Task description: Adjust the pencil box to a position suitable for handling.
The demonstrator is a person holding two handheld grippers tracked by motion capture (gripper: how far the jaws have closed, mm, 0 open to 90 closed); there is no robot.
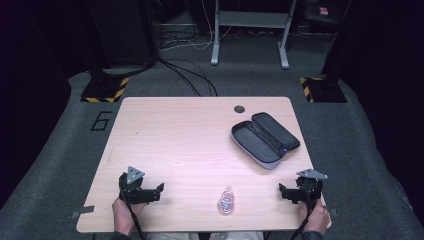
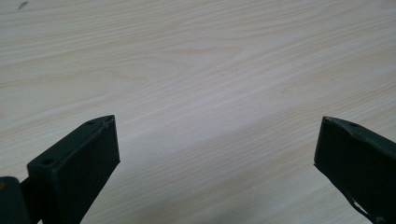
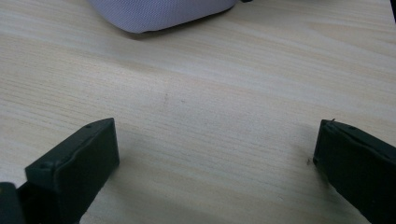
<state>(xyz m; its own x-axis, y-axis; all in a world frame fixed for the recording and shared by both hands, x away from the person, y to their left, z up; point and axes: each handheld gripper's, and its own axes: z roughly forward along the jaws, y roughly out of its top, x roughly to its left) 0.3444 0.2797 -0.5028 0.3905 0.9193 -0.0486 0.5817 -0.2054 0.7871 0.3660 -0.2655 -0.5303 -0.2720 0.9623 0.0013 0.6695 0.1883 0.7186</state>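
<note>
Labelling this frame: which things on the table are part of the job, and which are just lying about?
In play:
open pencil case, lying flat, nearest the right gripper
small patterned packet at the near edge, between the grippers
left gripper, fingers apart, holding nothing

Lying about:
dark round cap in the table
floor cables

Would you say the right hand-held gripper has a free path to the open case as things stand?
Probably yes: the right hand-held gripper has its jaws open, and bare table lies between it and the open case just ahead.
</note>
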